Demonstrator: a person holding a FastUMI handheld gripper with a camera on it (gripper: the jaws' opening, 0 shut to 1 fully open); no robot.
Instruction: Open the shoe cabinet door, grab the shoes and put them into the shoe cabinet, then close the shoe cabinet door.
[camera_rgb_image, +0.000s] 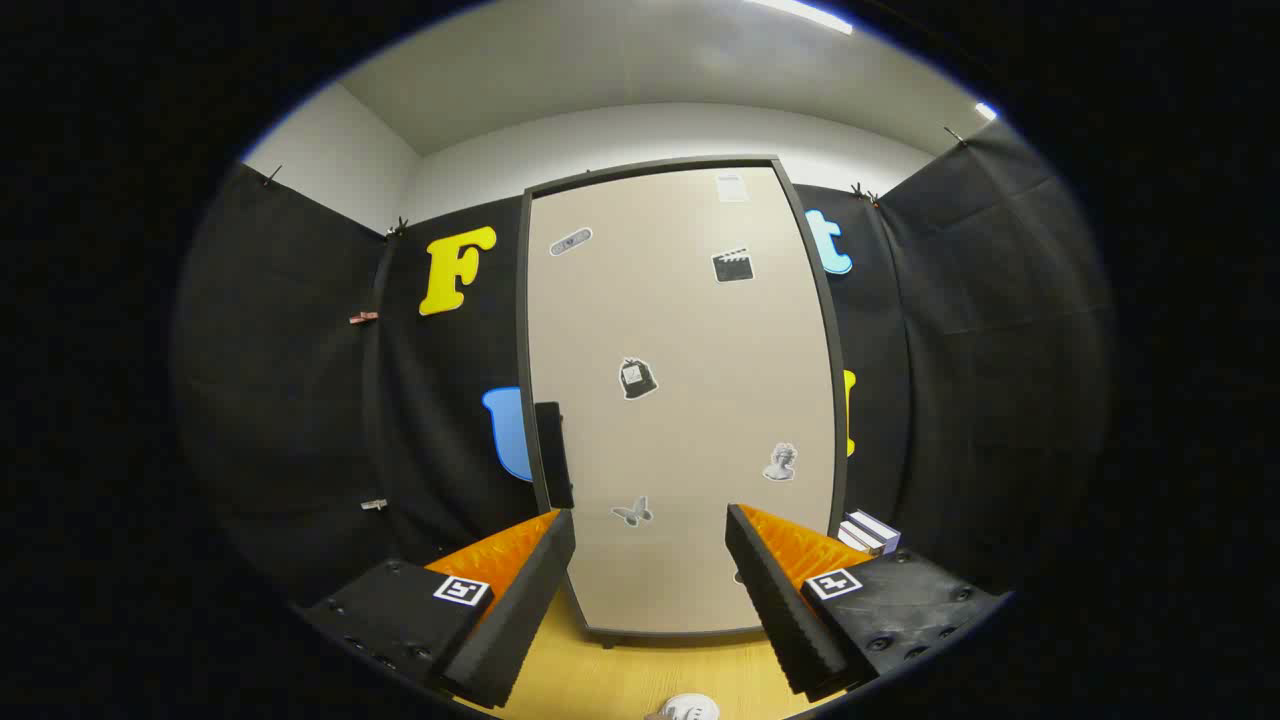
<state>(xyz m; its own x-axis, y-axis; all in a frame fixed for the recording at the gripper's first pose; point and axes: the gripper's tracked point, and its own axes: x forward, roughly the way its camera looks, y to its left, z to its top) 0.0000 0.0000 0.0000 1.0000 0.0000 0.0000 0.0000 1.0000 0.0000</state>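
From the gripper view, the hand-held gripper (650, 585) points straight at the shoe cabinet (680, 400), with its two fingers spread wide apart and nothing between them. Neither finger touches anything.

The shoe cabinet stands upright beyond the fingers, and its tall beige door (690, 330) with a dark frame is closed. A dark vertical handle (554, 455) sits on the door's edge, just above and beyond the tip of the left finger; the finger is close to it but apart from it. Several small stickers are scattered over the door: a butterfly (632, 513) low down between the fingertips, a bust figure (781, 462) above the right finger, a dark bag shape (637, 379) near the middle, a clapperboard (733, 265) higher up, and an oblong one (570, 241) near the top on the left-finger side.

The cabinet rests on short feet on a light wooden floor (640, 670), which shows between the fingers. Below the fingers, nearest the camera, the white top of a shoe (688, 710) peeps into view on the floor; little of it can be made out.

Just beyond the right finger, beside the cabinet's lower corner, lies a small stack of books (870, 532).
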